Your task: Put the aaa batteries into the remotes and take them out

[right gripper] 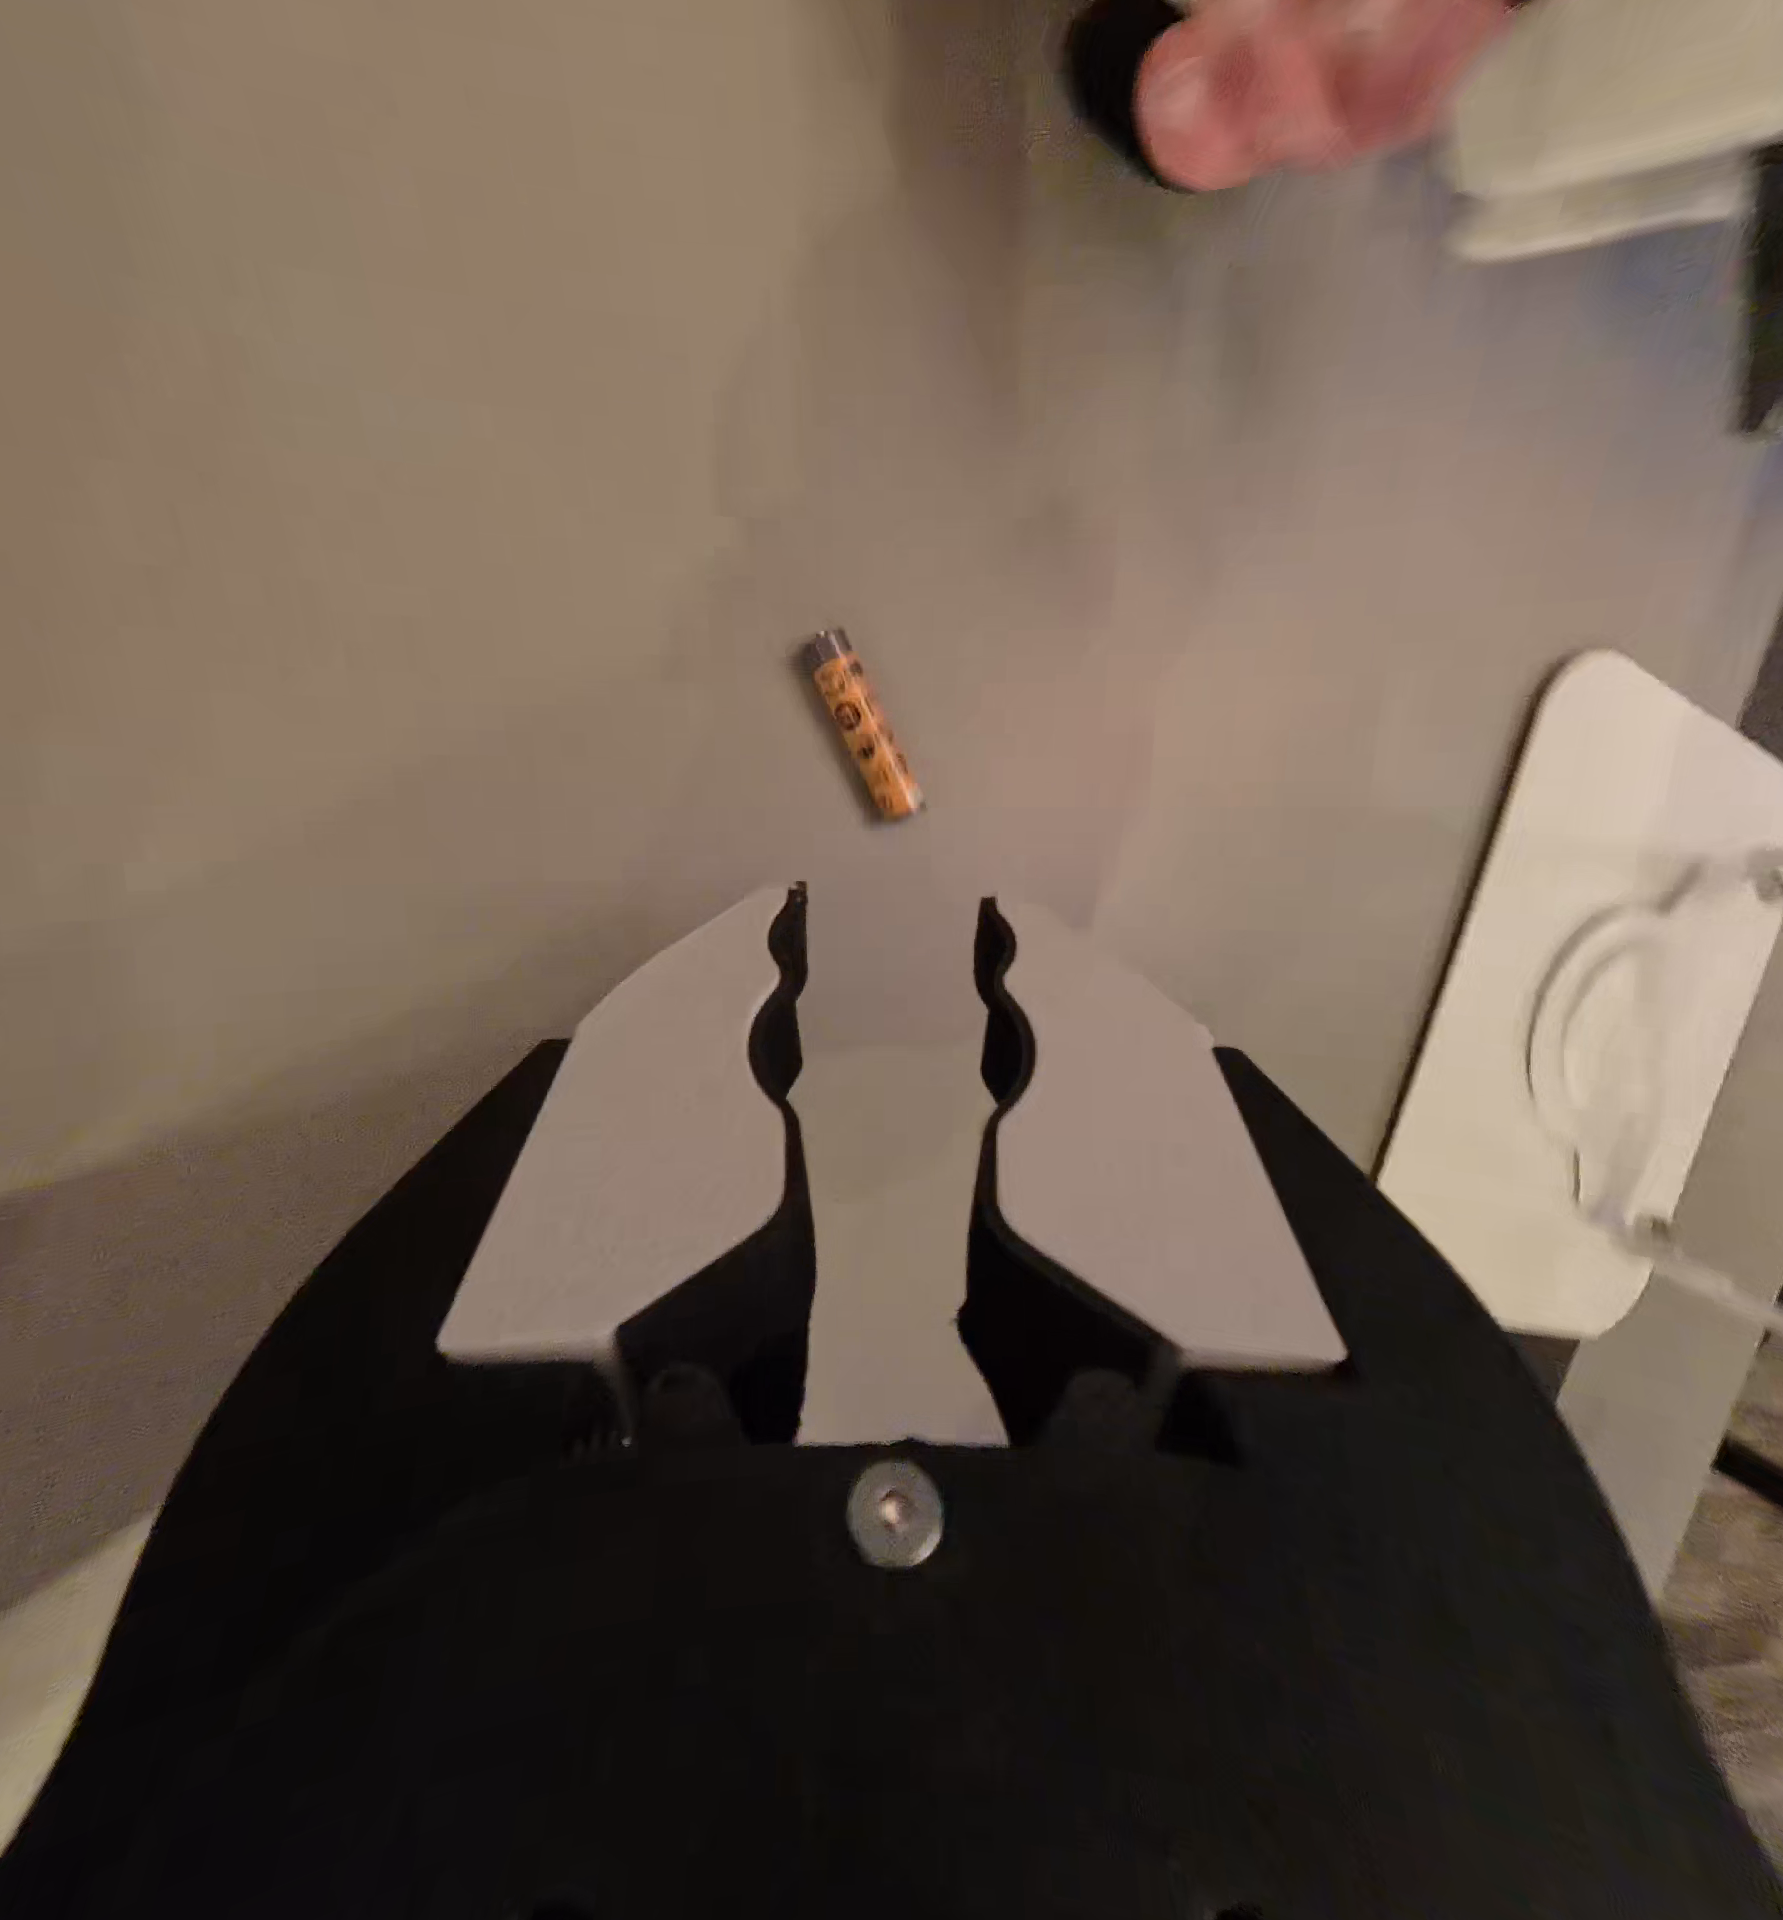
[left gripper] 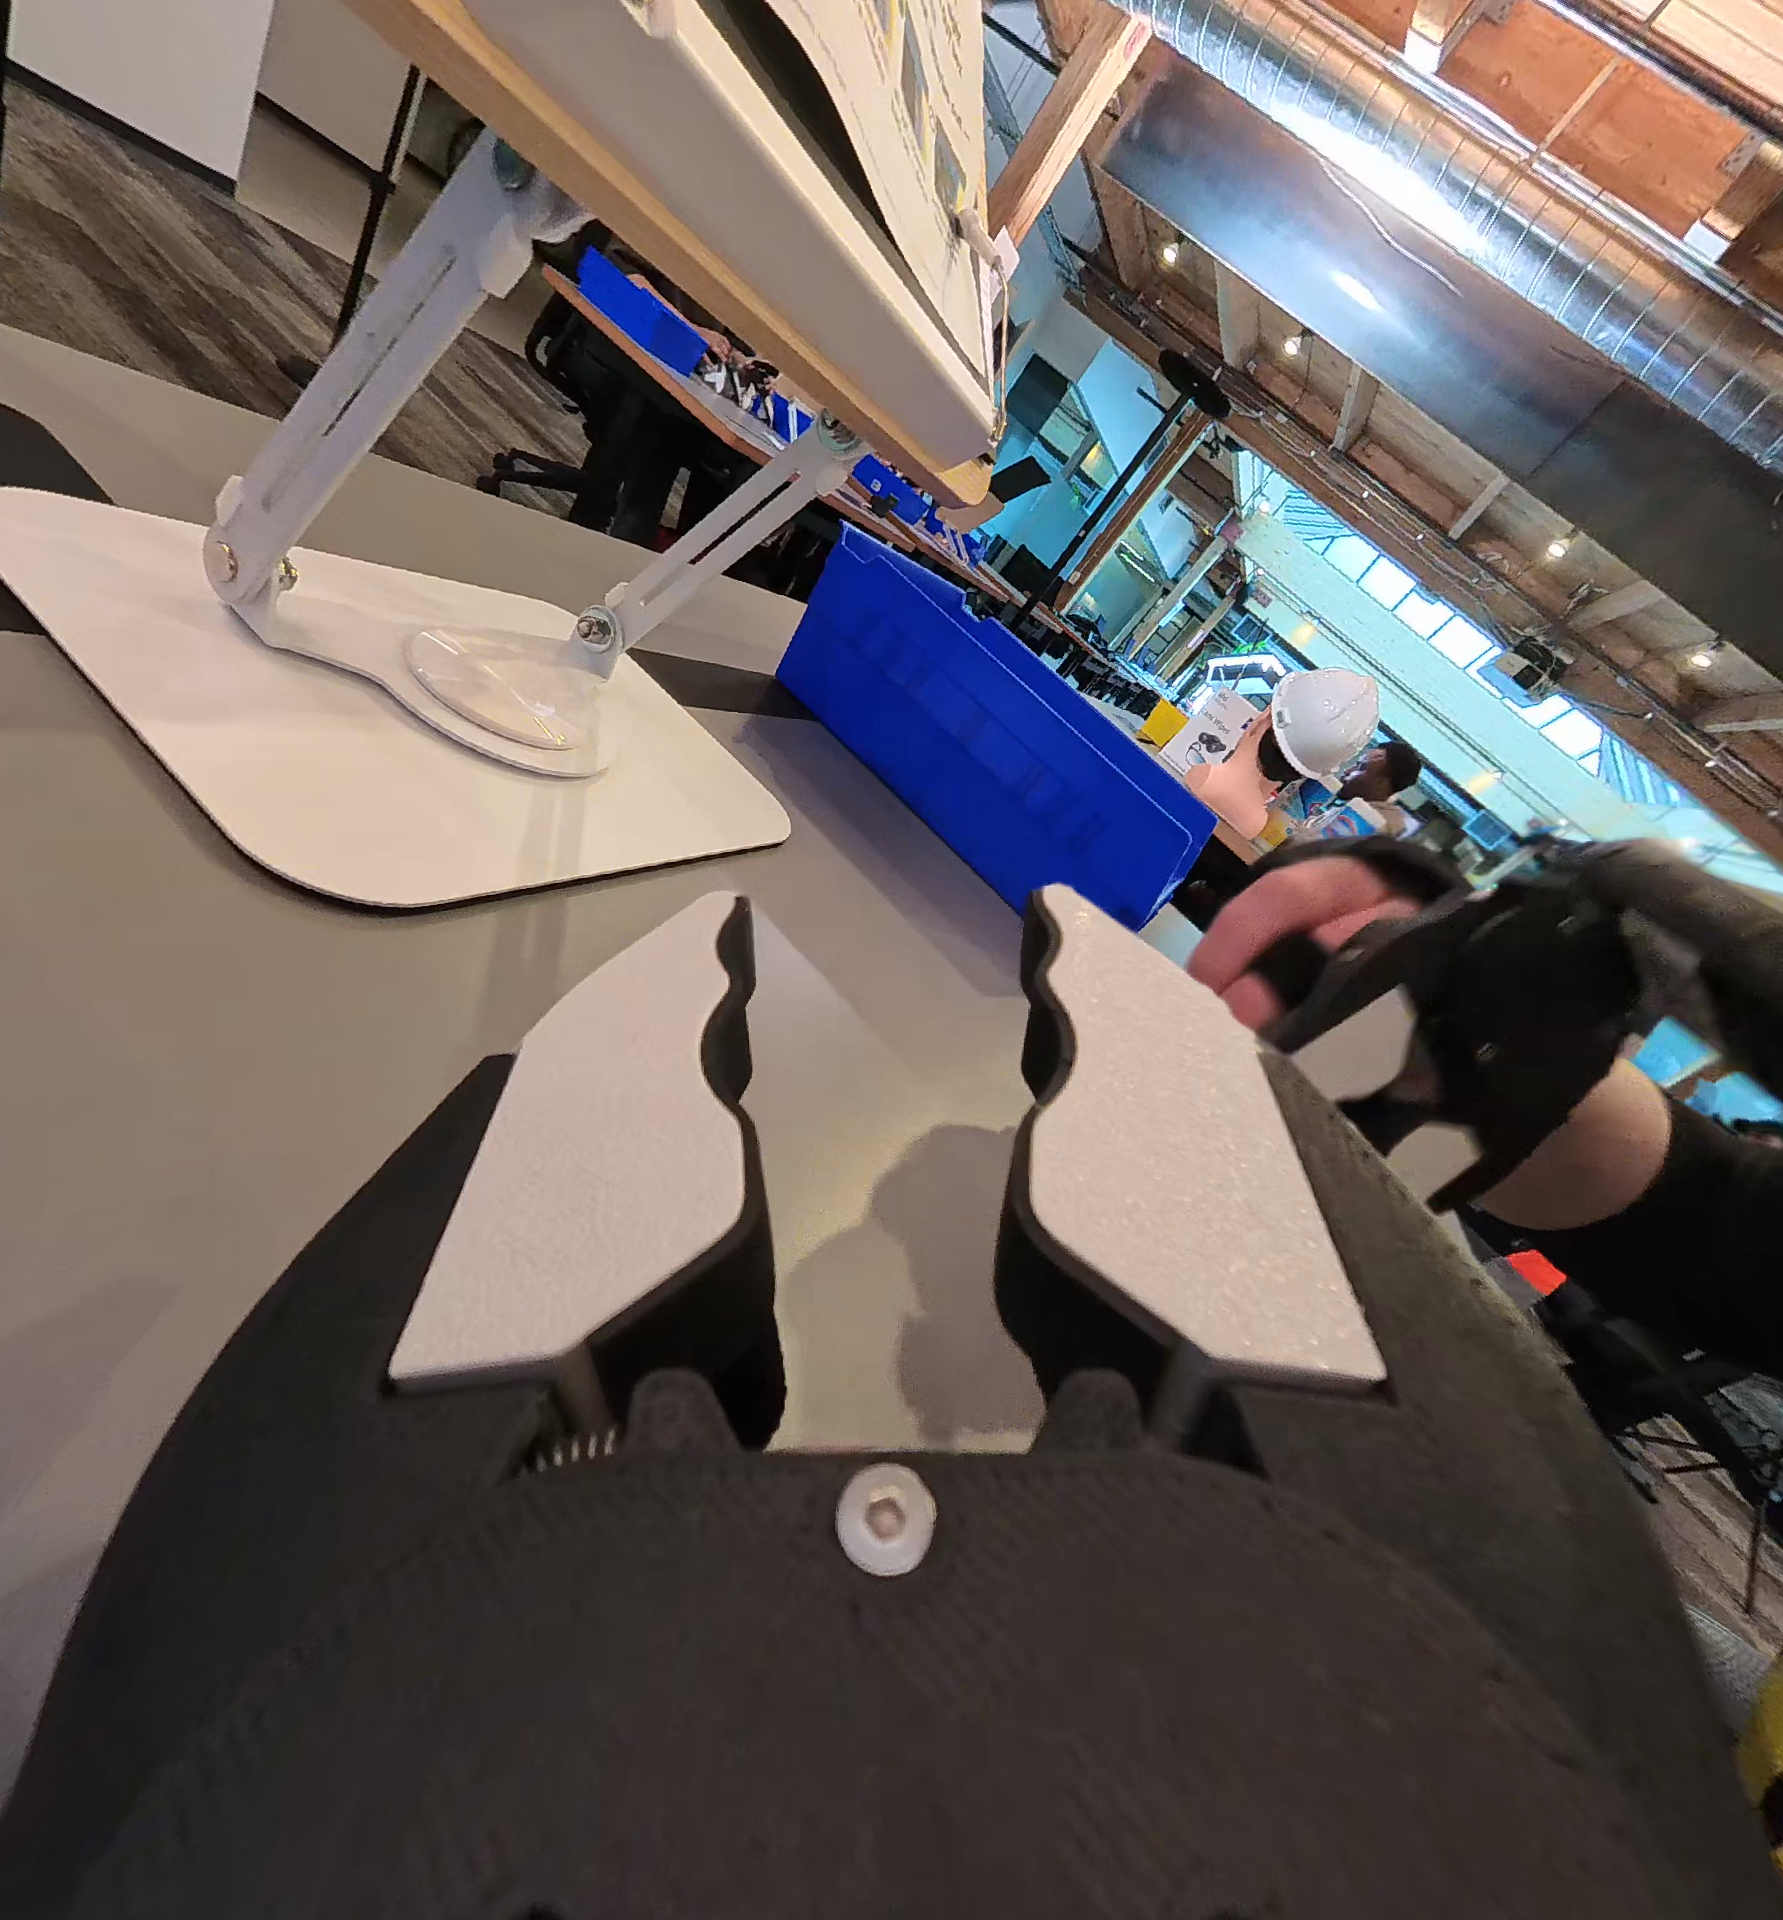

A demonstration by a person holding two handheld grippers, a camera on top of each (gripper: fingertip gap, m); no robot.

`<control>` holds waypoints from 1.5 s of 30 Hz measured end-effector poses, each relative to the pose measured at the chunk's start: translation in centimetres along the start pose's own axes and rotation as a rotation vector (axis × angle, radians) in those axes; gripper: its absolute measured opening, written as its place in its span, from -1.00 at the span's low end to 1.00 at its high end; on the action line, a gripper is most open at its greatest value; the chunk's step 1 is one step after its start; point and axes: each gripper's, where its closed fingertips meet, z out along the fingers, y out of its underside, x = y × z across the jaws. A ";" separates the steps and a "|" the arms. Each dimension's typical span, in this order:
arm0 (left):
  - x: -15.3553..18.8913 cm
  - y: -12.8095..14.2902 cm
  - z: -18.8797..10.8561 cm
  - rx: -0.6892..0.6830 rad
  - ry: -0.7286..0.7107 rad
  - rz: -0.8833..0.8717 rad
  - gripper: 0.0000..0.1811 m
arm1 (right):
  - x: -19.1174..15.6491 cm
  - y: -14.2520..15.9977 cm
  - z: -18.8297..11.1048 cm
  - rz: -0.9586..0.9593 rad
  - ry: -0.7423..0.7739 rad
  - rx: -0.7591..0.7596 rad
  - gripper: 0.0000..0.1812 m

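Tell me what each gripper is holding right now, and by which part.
Nothing is held. The left gripper is open over bare table. The right gripper is open, with the orange battery lying loose on the table ahead of it.

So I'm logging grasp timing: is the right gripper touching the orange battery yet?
Apart. In the right wrist view, bare grey table shows between the open right gripper and the battery lying just ahead of its fingertips.

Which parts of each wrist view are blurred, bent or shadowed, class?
Left wrist view: sharp but tilted and wide-angle bent; the left gripper casts a soft shadow on the grey table.
Right wrist view: battery fairly sharp; hand and white stand base smeared by motion.
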 end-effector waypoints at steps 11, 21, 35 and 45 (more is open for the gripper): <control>0.2 0.1 0.0 -0.008 0.022 -0.009 -0.45 | -0.5 -1.4 4.2 -0.009 -0.232 0.019 -0.90; 0.2 0.2 0.2 -0.016 0.014 -0.004 -0.45 | 16.4 20.3 -17.6 0.486 0.513 0.010 -0.90; 0.7 0.3 0.1 -0.029 0.076 -0.035 -0.44 | 20.2 37.4 -5.5 0.552 0.338 -0.384 -0.78; 3.1 -0.6 -0.7 -0.058 0.048 0.139 -0.43 | 16.7 24.5 -16.6 0.559 0.686 -0.168 -0.90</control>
